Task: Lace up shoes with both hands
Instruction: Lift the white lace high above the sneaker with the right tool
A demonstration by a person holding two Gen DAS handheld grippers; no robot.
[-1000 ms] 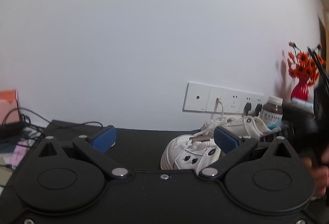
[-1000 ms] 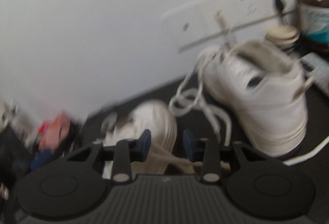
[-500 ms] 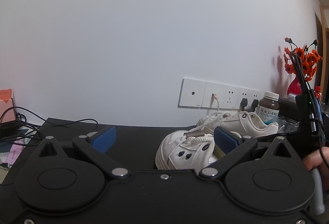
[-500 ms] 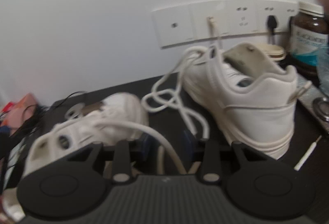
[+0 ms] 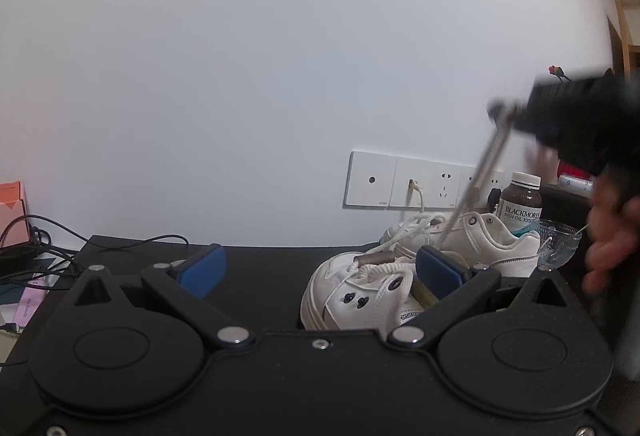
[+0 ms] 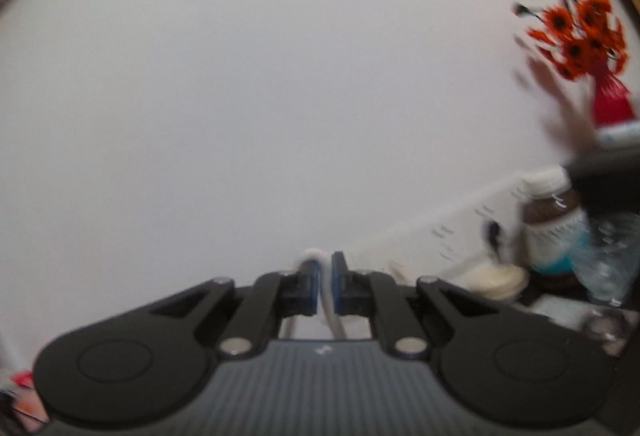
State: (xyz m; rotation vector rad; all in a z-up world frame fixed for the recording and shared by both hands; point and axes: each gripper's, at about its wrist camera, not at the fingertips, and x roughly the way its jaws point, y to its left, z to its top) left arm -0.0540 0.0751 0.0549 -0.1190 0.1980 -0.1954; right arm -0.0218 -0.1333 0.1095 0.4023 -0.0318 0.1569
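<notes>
L wrist: L gripper (image 5: 320, 270) wide open, holding nothing; near shoe (image 5: 360, 296) at 3 o'clock between pads, far shoe (image 5: 472, 236) behind.
R wrist: R gripper (image 6: 326, 276) clamped on lace (image 6: 329, 296), 6 o'clock; shoes unseen.

The shoes (image 5: 360, 296) look like smooth white leather with woven cloth laces (image 5: 384, 268). They sit on a matt black surface (image 5: 260, 256). The bottle (image 5: 520, 200) is glossy brown, and the bowl (image 5: 558, 236) is clear cut glass.

Bare black table (image 5: 256, 256) left of shoes (image 5: 360, 296), bottle (image 5: 520, 202) and glass bowl (image 5: 558, 242) crowding right
</notes>
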